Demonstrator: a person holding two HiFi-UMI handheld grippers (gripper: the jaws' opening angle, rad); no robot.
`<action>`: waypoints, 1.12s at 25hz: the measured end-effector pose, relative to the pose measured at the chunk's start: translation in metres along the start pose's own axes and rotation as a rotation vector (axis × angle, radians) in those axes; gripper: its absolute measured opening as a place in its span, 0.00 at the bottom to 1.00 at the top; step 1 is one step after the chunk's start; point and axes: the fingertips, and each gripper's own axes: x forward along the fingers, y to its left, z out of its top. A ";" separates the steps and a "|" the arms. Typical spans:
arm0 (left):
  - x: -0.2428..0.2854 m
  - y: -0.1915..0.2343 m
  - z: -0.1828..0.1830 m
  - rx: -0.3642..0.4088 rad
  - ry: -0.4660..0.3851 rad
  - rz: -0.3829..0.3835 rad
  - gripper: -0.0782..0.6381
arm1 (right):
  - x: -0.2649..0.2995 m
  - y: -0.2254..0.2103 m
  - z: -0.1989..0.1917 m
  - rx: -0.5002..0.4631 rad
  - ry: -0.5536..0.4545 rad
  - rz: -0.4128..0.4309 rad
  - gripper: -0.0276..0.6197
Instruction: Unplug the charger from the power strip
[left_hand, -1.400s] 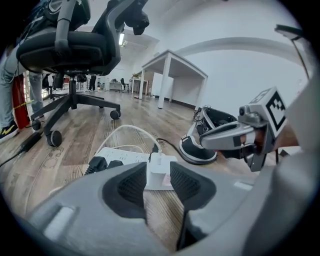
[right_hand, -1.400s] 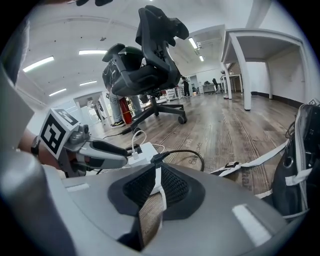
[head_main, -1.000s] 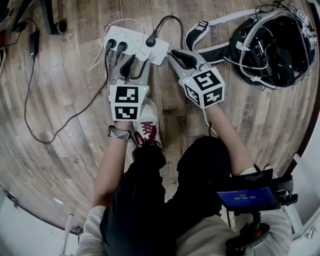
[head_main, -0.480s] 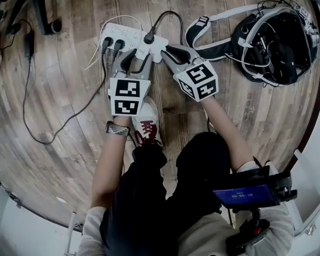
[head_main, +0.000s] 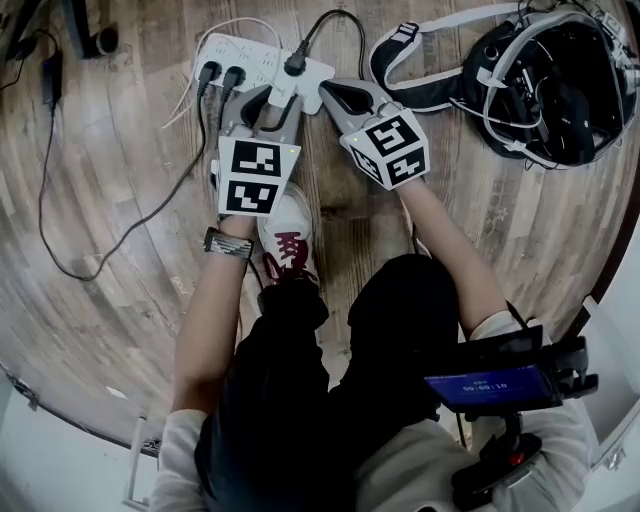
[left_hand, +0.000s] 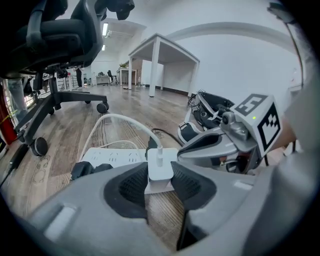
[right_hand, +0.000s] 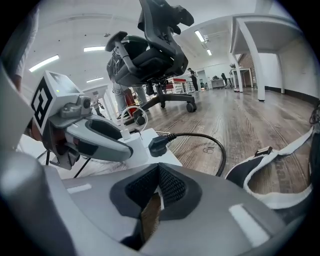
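Observation:
The white power strip (head_main: 235, 60) lies on the wood floor at the top of the head view. A white cube charger (head_main: 281, 103) with a white cable (left_hand: 125, 122) is plugged in near its right end. My left gripper (head_main: 268, 110) straddles the charger (left_hand: 160, 170); its jaws have just been closing, and both pads now press on the charger's sides. My right gripper (head_main: 336, 96) is shut on nothing, its tip at the right end of the strip (right_hand: 145, 150).
A black plug with a thick cable (head_main: 295, 65) sits beside the charger, and two more black plugs (head_main: 218, 76) sit at the strip's left. A black bag with straps (head_main: 545, 80) lies to the right. An office chair base (left_hand: 65, 95) stands behind the strip. The person's shoe (head_main: 285, 240) is below the grippers.
Both grippers have moved in on the power strip. The left jaws have narrowed onto the white charger, and the right gripper's tip has come down at the strip's right end.

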 end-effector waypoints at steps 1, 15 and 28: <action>0.000 0.000 0.000 0.001 -0.006 0.003 0.31 | 0.001 0.000 0.000 0.001 -0.003 0.005 0.04; 0.001 0.000 0.000 -0.039 0.001 0.041 0.30 | 0.005 0.002 0.002 -0.002 -0.003 -0.008 0.04; -0.002 0.005 -0.001 -0.292 -0.075 -0.020 0.33 | 0.005 0.003 0.002 -0.007 -0.016 -0.001 0.04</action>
